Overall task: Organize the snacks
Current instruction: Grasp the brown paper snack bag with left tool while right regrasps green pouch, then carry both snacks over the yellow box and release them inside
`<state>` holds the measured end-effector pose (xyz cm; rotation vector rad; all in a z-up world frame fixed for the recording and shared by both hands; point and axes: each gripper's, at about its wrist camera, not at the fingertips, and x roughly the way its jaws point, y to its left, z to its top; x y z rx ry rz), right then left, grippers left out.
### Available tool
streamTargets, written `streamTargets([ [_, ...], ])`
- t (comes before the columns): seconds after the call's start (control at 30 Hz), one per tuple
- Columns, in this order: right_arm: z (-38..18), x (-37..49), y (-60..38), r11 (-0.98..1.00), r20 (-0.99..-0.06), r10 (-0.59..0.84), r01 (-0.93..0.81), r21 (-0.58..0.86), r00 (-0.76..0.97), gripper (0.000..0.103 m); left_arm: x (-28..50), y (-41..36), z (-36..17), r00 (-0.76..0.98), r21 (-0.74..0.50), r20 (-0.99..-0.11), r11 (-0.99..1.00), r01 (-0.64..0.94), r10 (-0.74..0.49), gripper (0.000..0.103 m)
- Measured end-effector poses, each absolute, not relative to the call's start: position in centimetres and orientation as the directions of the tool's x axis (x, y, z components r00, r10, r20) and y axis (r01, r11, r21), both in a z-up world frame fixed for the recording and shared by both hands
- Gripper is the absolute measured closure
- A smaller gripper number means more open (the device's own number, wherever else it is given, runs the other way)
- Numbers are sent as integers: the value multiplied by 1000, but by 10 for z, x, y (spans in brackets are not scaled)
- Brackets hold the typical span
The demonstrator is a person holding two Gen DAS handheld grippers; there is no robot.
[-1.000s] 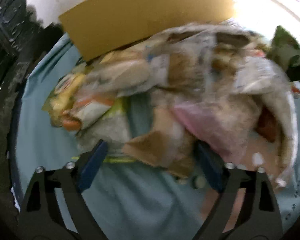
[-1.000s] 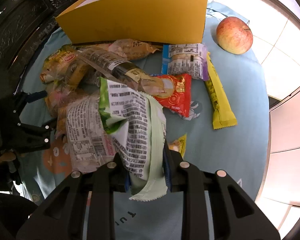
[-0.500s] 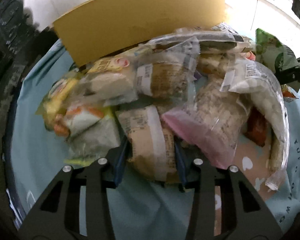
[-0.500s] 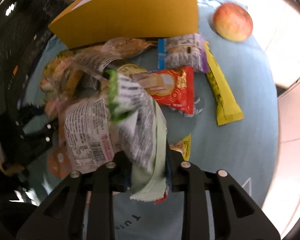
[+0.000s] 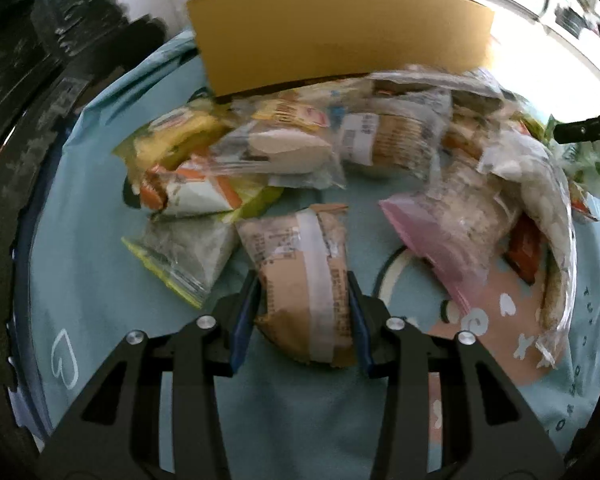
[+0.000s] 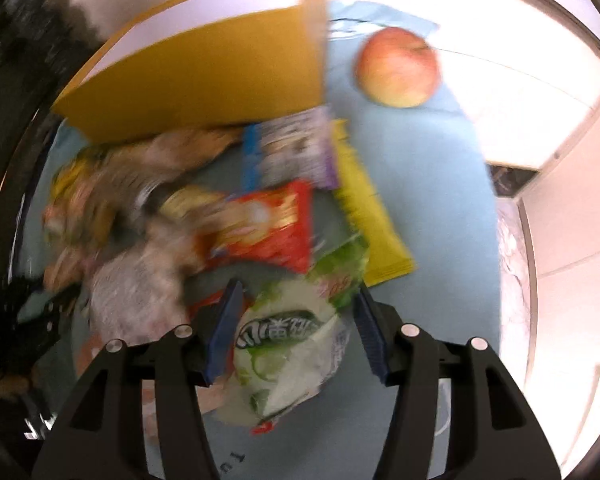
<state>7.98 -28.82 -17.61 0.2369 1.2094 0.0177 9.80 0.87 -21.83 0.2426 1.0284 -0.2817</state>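
In the left wrist view my left gripper (image 5: pixel 302 286) is shut on a brown snack packet (image 5: pixel 300 256) with a white label, drawn a little clear of the snack pile (image 5: pixel 380 140) toward the near side. A yellow cardboard box (image 5: pixel 340 32) stands behind the pile. The right wrist view is blurred. There, my right gripper (image 6: pixel 299 292) has its jaws opening around a green and white packet (image 6: pixel 288 332), which lies loose between them with a gap on its right side. The box (image 6: pixel 204 76) sits at the far left.
A light blue cloth (image 5: pixel 100 280) covers the round table. A red packet (image 6: pixel 272 224), a long yellow bar (image 6: pixel 370 216) and a blue-edged packet (image 6: pixel 288 152) lie ahead of the right gripper. An apple (image 6: pixel 398 66) rests at the far right. A pink packet (image 5: pixel 452 236) lies right of the left gripper.
The left gripper closed on the brown packet and drew it out of the pile. The right gripper's jaws spread apart, and the green packet sagged between them, now showing its printed front.
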Motion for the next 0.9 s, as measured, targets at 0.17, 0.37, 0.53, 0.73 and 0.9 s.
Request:
streamTargets([
  [0.17,-203,86,-295,961,-963,201,154,230,181,62,99,6,-223,472,75,-875,932,355,-109,61],
  [0.37,-212,78,-289,937,-947,290,163,310,135,62,98,1,-227,462,67,-878,921,384,-129,60],
  [0.53,-216,73,-284,929,-936,320,145,341,148,71,100,-3,-230,474,74,-873,928,366,-117,61],
  [0.73,-175,67,-262,931,-899,351,3,365,262,90,90,0,-200,507,-3,-841,938,347,-191,62],
  [0.9,-154,55,-259,930,-883,360,-40,366,303,90,84,7,-175,543,-45,-809,944,326,-226,62],
])
